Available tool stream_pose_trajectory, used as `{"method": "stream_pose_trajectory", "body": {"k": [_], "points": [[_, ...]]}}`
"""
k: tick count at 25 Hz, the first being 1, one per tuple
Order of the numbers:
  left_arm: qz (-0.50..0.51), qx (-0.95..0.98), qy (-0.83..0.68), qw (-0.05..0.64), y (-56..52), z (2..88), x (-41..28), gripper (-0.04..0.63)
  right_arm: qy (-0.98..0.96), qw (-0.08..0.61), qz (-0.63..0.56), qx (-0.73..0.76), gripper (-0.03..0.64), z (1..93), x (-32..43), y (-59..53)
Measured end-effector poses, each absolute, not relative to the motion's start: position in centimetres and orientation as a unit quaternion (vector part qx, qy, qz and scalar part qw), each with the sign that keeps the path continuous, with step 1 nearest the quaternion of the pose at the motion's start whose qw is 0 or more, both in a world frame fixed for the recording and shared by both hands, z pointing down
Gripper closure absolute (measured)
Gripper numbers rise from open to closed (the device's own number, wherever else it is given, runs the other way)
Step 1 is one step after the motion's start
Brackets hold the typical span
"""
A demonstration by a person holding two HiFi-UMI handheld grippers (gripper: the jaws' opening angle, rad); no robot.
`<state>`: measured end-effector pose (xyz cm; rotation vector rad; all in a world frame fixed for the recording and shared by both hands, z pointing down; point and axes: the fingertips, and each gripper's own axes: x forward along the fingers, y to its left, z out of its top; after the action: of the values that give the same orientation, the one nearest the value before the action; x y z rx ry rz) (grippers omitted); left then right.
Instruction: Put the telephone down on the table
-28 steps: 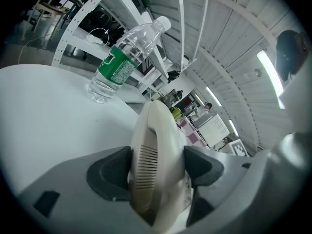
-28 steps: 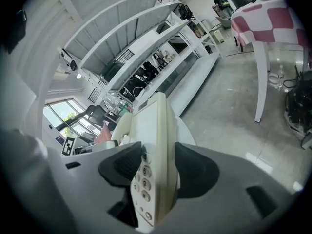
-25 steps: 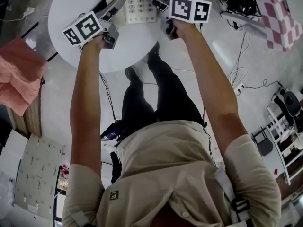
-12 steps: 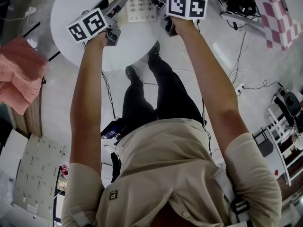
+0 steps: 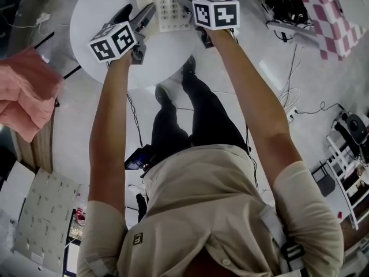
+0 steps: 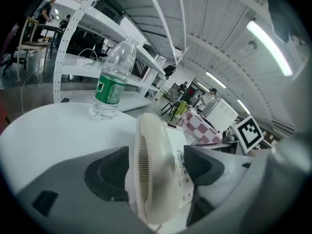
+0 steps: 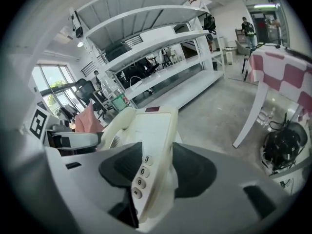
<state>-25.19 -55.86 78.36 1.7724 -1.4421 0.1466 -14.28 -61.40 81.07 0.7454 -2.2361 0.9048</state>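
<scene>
A cream push-button telephone [image 5: 168, 4] with its handset on the cradle is over the far part of the round white table [image 5: 104, 51]. My left gripper [image 5: 145, 17] grips its handset side, and in the left gripper view the handset [image 6: 148, 150] fills the gap between the pads. My right gripper [image 5: 185, 4] holds the keypad side; its jaws are closing, with the keypad edge [image 7: 146, 165] between them. The phone looks tilted, and I cannot tell whether its base touches the table.
A clear water bottle [image 6: 113, 79] with a green label stands further back on the table. A pink cloth [image 5: 26, 94] hangs at the left. A red-checked table [image 5: 334, 10], cables [image 5: 294, 91] and white shelving [image 7: 146, 48] surround the spot.
Both grippers and the telephone have shifted a little towards the far side of the table, and both marker cubes have rolled slightly.
</scene>
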Motion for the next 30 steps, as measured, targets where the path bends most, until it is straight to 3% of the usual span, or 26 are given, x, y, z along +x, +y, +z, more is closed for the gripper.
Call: {"method": "stream_pose_trajectory", "body": {"k": [7,12,18,27,30], "points": [[0.087,0.729,-0.575,0.361,-55.1,73.3,-25.6,0.262,-0.858,0.304,0.288,0.298,0.440,76.9,-14.5,-62.1],[0.093,0.756,-0.566,0.315,-54.0,68.4,-24.7,0.274,-0.893,0.270,0.235,0.273,0.492,71.6,-15.2,-60.8],[0.051,0.785,-0.566,0.246,-52.5,59.7,-24.3,0.373,-0.925,0.227,0.182,0.242,0.616,64.3,-16.1,-57.3],[0.017,0.825,-0.550,0.133,-48.3,47.8,-22.8,0.545,-0.957,0.176,0.103,0.207,0.623,52.8,-17.2,-51.0],[0.008,0.835,-0.540,0.101,-46.0,44.2,-22.6,0.570,-0.964,0.160,0.082,0.198,0.623,48.9,-17.5,-48.6]]}}
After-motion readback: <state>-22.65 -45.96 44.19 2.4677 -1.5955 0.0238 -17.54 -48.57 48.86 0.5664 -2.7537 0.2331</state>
